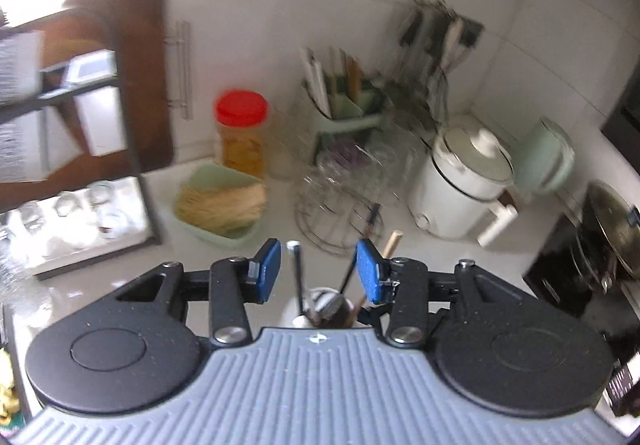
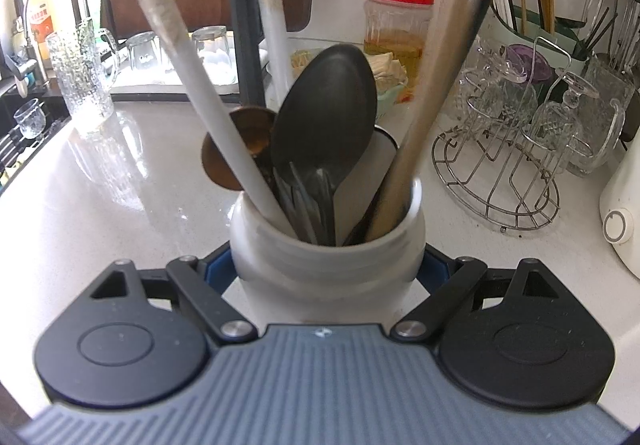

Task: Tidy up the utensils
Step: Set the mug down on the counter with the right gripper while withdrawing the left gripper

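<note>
A white ceramic utensil crock [image 2: 326,245] stands on the pale counter [image 2: 120,205]. My right gripper [image 2: 326,269] is shut on its body, one blue pad on each side. In it stand a black spoon [image 2: 326,113], a brown wooden spoon [image 2: 224,161] and several long pale handles [image 2: 192,53]. In the blurred left wrist view, my left gripper [image 1: 318,265] hovers open above the same crock [image 1: 324,309]. A metal handle [image 1: 297,277] and a black handle [image 1: 347,277] rise between its blue pads without touching them.
Behind the crock are a wire rack of glasses [image 2: 500,165], a red-lidded jar [image 2: 398,25], a green caddy of chopsticks [image 1: 344,101] and a green tray of sticks [image 1: 220,201]. A white cooker [image 1: 464,181] and a stove pot [image 1: 608,221] sit right; the sink [image 2: 24,117] is left.
</note>
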A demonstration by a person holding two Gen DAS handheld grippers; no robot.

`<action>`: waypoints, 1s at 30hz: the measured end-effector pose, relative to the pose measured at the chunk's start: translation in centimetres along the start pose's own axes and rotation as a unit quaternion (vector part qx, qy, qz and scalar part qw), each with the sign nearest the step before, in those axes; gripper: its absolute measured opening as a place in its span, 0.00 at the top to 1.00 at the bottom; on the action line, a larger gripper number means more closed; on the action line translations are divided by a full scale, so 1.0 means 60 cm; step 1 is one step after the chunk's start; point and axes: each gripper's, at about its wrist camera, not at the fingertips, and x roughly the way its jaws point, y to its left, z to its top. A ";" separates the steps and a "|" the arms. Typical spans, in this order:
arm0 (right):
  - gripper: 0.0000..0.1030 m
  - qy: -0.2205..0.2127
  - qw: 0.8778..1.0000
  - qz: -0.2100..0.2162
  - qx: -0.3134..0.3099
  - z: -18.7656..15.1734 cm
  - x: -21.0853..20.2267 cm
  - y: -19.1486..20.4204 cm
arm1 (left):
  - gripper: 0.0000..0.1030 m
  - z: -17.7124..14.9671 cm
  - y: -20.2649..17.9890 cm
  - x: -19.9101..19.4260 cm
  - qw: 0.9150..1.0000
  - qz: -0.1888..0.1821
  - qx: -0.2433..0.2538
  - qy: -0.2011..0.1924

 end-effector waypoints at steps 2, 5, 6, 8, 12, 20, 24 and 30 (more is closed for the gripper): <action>0.12 -0.005 1.000 0.015 0.008 0.000 -0.003 -0.010 | 0.49 -0.013 0.001 -0.024 0.999 0.024 -0.015 -0.014; 0.00 -0.004 0.999 0.042 0.026 0.005 -0.009 -0.029 | 0.41 -0.042 -0.004 -0.064 0.996 0.065 -0.045 -0.040; 0.00 -0.010 0.999 0.046 0.022 0.007 -0.015 -0.032 | 0.40 -0.052 -0.007 -0.075 0.995 0.075 -0.053 -0.047; 0.00 -0.016 0.998 0.053 0.009 0.008 -0.027 -0.035 | 0.34 -0.072 -0.011 -0.095 0.991 0.101 -0.069 -0.057; 0.00 -0.018 0.997 0.075 -0.005 0.004 -0.061 -0.042 | 0.20 -0.112 -0.028 -0.129 0.984 0.137 -0.092 -0.067; 0.00 -0.061 0.993 0.099 0.016 0.019 -0.188 -0.087 | 0.10 -0.171 -0.066 -0.177 0.974 0.175 -0.116 -0.085; 0.00 -0.084 0.991 0.098 0.020 0.024 -0.258 -0.101 | 0.07 -0.196 -0.086 -0.195 0.970 0.189 -0.122 -0.092; 0.00 -0.101 0.989 0.095 0.041 0.014 -0.337 -0.115 | 0.04 -0.226 -0.114 -0.212 0.965 0.210 -0.124 -0.091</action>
